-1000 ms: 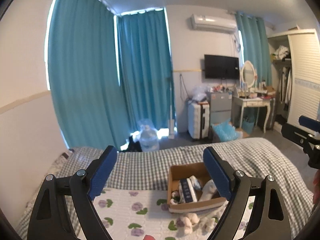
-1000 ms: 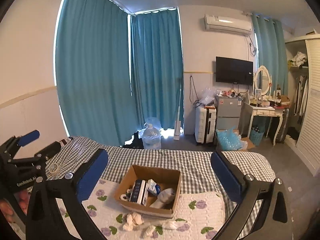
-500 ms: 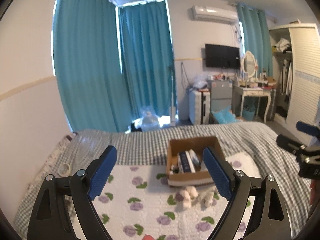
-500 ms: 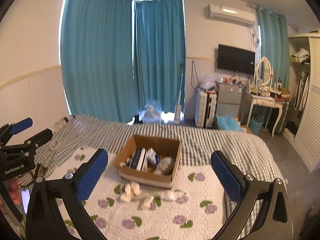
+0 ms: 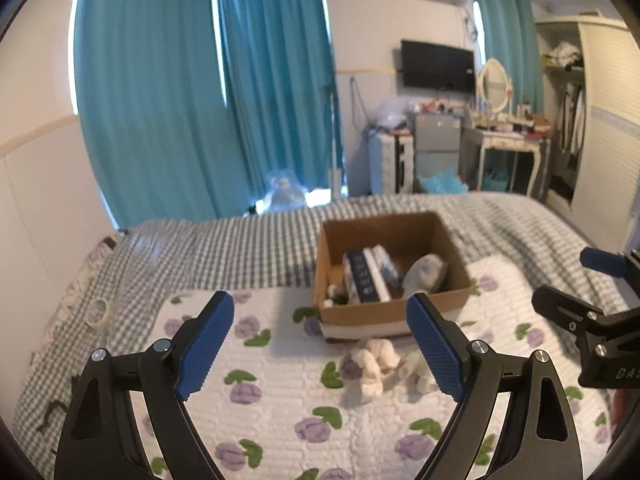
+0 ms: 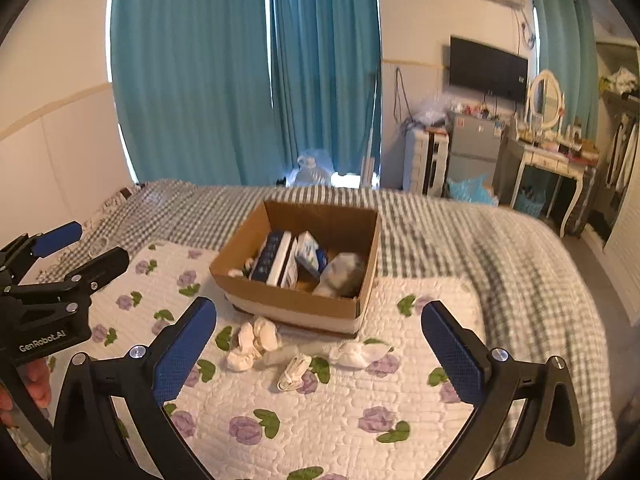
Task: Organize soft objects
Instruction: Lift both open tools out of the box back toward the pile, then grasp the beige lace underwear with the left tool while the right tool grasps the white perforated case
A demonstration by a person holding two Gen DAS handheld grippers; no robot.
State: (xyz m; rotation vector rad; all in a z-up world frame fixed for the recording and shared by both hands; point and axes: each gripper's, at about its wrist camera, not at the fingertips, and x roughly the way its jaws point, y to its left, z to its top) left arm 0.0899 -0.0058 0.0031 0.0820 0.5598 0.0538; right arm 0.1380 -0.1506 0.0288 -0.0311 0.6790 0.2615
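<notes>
A brown cardboard box sits on a white quilt with purple flowers. Inside are blue-and-white packs and a grey soft bundle. In front of the box lie several small white soft items: rolled socks, a folded white piece and a crumpled white cloth. My left gripper is open and empty, above the quilt short of the socks. My right gripper is open and empty, above the white items.
The quilt lies on a bed with a grey checked cover. A tape roll lies at the bed's left side. Teal curtains, a suitcase, a small fridge and a dressing table stand beyond the bed.
Both grippers have tilted downward and moved closer to the bed. The box and the white items now sit larger and nearer the middle of both views. Both stay open.
</notes>
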